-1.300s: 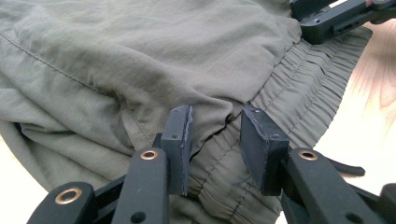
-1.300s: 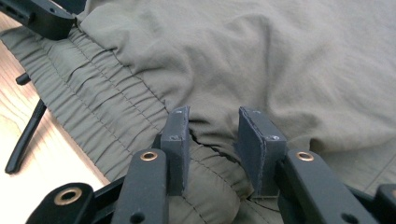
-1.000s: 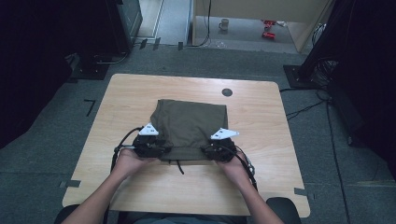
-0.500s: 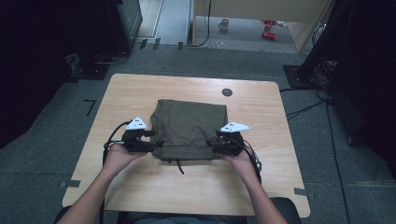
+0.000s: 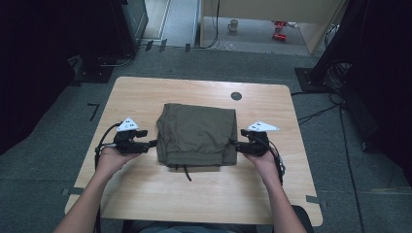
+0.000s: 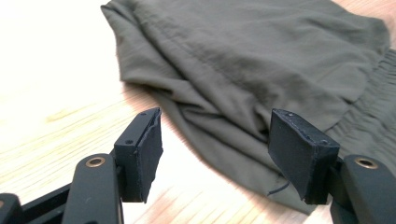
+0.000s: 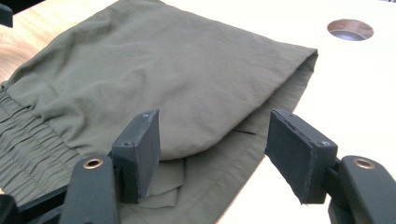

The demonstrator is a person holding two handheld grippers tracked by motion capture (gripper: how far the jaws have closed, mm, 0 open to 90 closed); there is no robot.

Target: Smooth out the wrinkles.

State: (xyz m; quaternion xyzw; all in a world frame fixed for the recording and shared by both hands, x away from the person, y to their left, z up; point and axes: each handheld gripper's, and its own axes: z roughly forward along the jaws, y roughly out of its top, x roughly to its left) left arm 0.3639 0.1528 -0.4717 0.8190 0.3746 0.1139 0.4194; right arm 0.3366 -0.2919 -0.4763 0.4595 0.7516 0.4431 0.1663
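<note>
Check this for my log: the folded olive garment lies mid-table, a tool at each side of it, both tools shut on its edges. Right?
Not quite. The folded olive garment does lie mid-table with the left tool and right tool at its sides, but both are open: each gripper view shows its jaws spread, clamping no cloth.

Folded garment [image 5: 197, 135] lying mid tabletop [image 5: 145, 189], left hand-held gripper [image 5: 151, 143] just beside its left edge, right hand-held gripper [image 5: 233, 144] just beside its right edge, round hole [image 5: 236, 96] behind the garment.
</note>
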